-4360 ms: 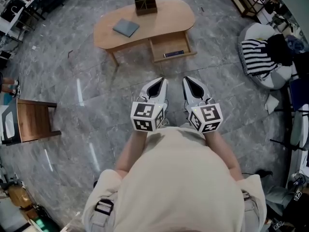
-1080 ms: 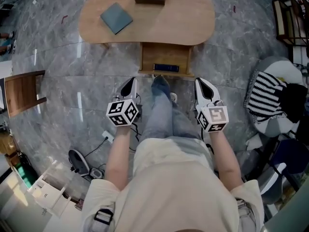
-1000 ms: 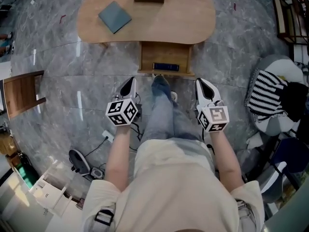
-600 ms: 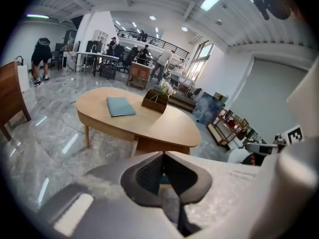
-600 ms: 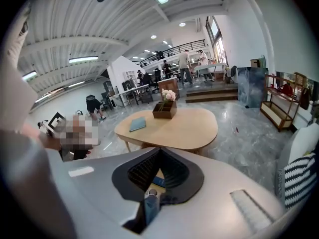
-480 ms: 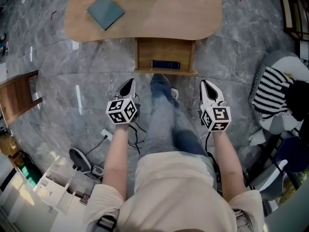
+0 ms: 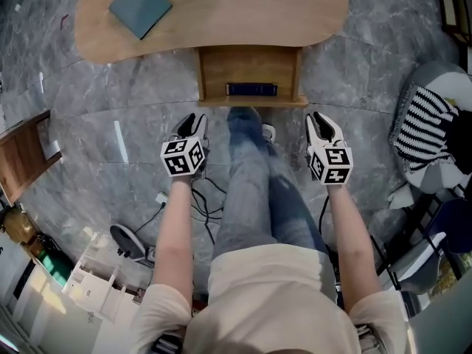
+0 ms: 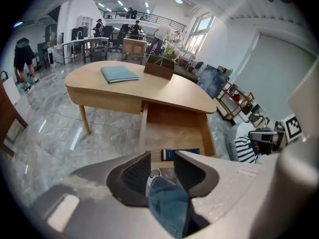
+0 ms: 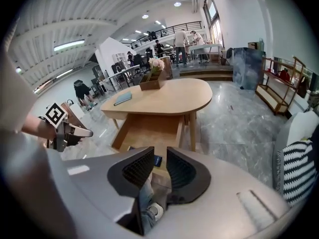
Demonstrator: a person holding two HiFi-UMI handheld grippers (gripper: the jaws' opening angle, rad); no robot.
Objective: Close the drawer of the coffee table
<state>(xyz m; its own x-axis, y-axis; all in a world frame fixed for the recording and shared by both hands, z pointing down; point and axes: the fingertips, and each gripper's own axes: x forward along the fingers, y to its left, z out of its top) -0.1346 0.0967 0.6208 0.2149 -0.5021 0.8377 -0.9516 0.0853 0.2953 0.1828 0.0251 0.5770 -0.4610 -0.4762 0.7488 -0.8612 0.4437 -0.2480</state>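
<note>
**State at this step**

The drawer [image 7: 249, 66] of the coffee table [image 7: 221, 17] stood pulled out, ahead of both sets of tips and centred between them. Its front panel lay just beyond the tips, and neither gripper touched it. A dark blue flat item [image 7: 251, 89] lay inside, close behind that panel.

The left gripper [image 7: 193, 119] had its jaws apart, having just been opening, and they clamped nothing. Through the gap only the person's jeans leg [image 8: 167, 203] and shoe [image 7: 268, 132] showed, well beyond the pads. The right gripper [image 7: 321, 118] was in the same condition: its jaws had just been opening and held nothing.

**Recommended procedure**

1. The step in hand appeared to be the approach to the drawer front. No grip looked necessary, as a push should suffice.
2. Each gripper was best set against the front panel on its own side, at matching height.
3. Pressure was best applied evenly and straight along the drawer's travel, toward the table. An uneven push could skew the drawer and jam it.
4. The shoe, which lay between the two grippers and near the panel, needed to stay clear of the push.
5. The push was best ended with the panel flush under the tabletop.
</note>
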